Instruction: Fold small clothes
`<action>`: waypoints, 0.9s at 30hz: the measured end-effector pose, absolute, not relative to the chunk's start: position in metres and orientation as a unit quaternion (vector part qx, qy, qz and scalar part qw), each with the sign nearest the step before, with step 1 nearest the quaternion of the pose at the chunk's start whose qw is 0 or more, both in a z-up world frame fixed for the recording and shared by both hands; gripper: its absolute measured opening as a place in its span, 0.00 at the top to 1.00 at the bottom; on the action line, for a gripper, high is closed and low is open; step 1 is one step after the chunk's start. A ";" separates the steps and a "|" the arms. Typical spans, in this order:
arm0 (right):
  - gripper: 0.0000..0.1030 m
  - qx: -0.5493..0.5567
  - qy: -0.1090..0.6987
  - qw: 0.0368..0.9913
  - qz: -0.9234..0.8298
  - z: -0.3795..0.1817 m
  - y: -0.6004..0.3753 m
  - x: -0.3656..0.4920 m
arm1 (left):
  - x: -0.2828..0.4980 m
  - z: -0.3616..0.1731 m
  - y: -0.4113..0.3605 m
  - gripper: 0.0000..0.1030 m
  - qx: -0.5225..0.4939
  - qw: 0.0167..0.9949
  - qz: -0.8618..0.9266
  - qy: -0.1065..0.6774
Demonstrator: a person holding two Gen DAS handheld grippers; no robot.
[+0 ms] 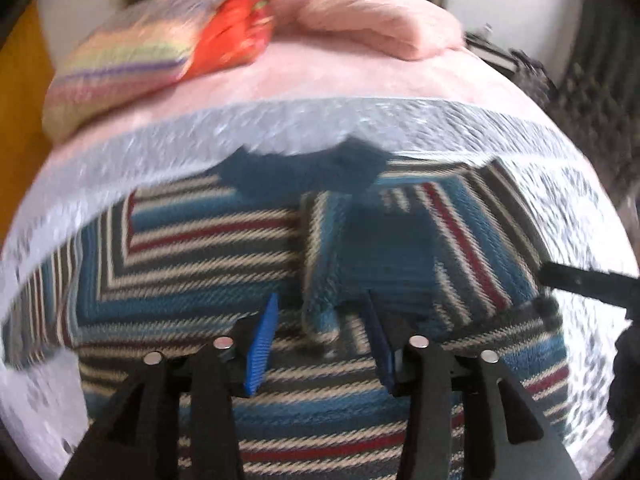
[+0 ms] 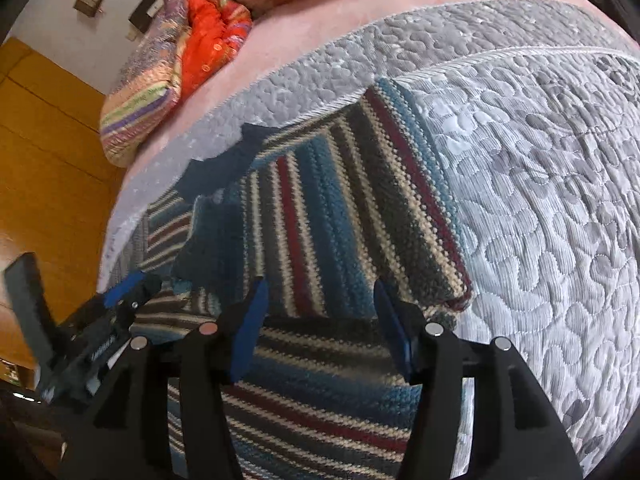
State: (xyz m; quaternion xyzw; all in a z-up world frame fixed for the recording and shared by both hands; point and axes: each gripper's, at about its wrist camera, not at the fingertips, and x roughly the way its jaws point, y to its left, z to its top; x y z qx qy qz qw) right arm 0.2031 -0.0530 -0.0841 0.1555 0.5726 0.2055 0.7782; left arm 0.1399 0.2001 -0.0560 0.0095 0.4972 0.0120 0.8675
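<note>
Grey quilted bedcover [image 2: 540, 200] under both tools. My left gripper [image 1: 320, 344] and right gripper [image 2: 320, 320] hang with jaws apart, empty, just over the striped sweater [image 2: 320, 216]. Ahead, folded-in sleeves; beyond, pink blanket [image 1: 380, 16]. Risk: pinching one knit layer would drag the folds open.

I see the striped sweater [image 2: 320, 216] as a coarse, matt knit with a fuzzy nap. It lies on a grey quilted bedcover [image 2: 540, 184] whose stitched pebble pattern has a faint satin sheen. Behind that, the pink blanket [image 1: 320, 76] looks soft and plush. My right hand-held gripper [image 2: 320, 328] is matt black plastic with ribbed blue pads [image 2: 250, 332] and shiny metal studs. The floor [image 2: 48, 184] is smooth, glossy wood.
</note>
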 end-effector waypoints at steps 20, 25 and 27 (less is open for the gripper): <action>0.49 0.186 0.596 0.756 0.196 -0.113 -0.058 0.208 | 0.175 -0.079 0.213 1.00 -0.049 0.857 0.015 0.513; 0.49 0.178 0.595 0.759 0.195 -0.113 -0.056 0.208 | 0.164 -0.063 0.269 1.00 -0.080 0.862 0.043 0.499; 0.48 0.174 0.594 0.761 0.195 -0.113 -0.054 0.207 | 0.163 -0.059 0.279 1.00 -0.079 0.862 0.044 0.498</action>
